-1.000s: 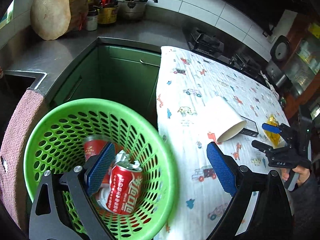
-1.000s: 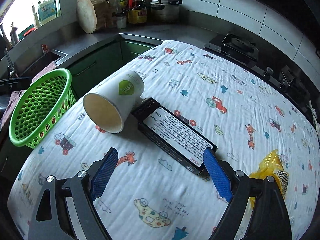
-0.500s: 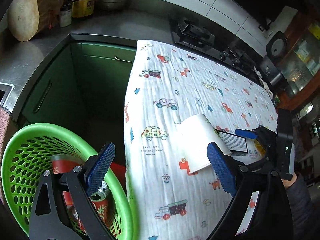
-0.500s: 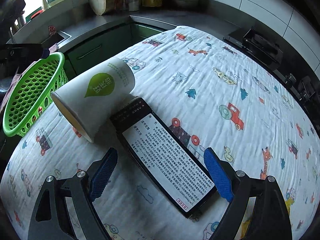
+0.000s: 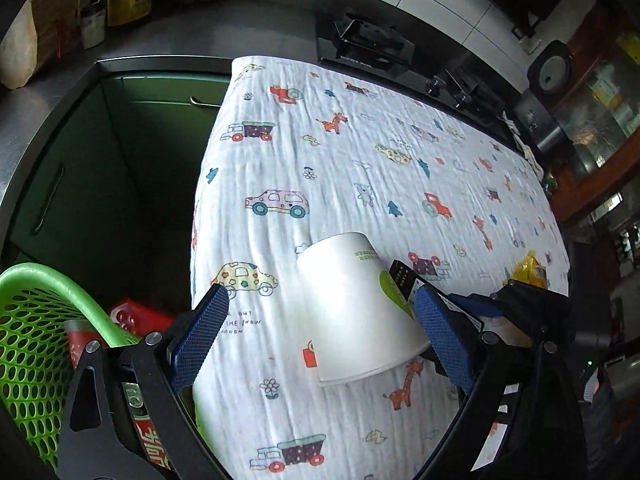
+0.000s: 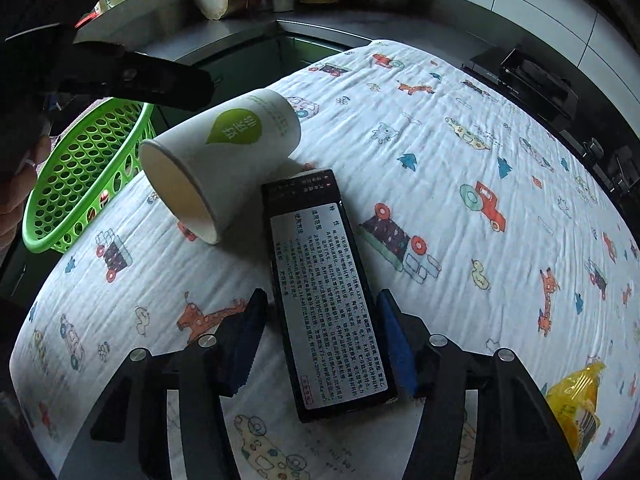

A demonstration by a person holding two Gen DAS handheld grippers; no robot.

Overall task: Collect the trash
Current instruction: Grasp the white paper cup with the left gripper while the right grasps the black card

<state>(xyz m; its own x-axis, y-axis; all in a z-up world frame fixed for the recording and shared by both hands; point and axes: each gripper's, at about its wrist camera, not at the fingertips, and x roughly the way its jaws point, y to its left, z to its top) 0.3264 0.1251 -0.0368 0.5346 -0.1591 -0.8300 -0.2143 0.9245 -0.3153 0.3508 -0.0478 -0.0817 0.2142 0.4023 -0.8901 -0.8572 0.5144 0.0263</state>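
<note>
The black box is laid flat on the patterned tablecloth, and its near half is bracketed by the spread jaws of the right gripper; the right pad is seen just beside the box's edge, while a gap is left at the left pad (actual contact cannot be told). The far end of the box is tucked against one white paper cup, which is tipped on its side with its mouth turned toward the table's near edge. In the left wrist view the same cup is framed between the wide-open jaws of the left gripper, nearer its right pad. One yellow wrapper is seen near the table's right edge. One green basket is seen beyond the table's left edge, with red cans inside, their count hidden.
</note>
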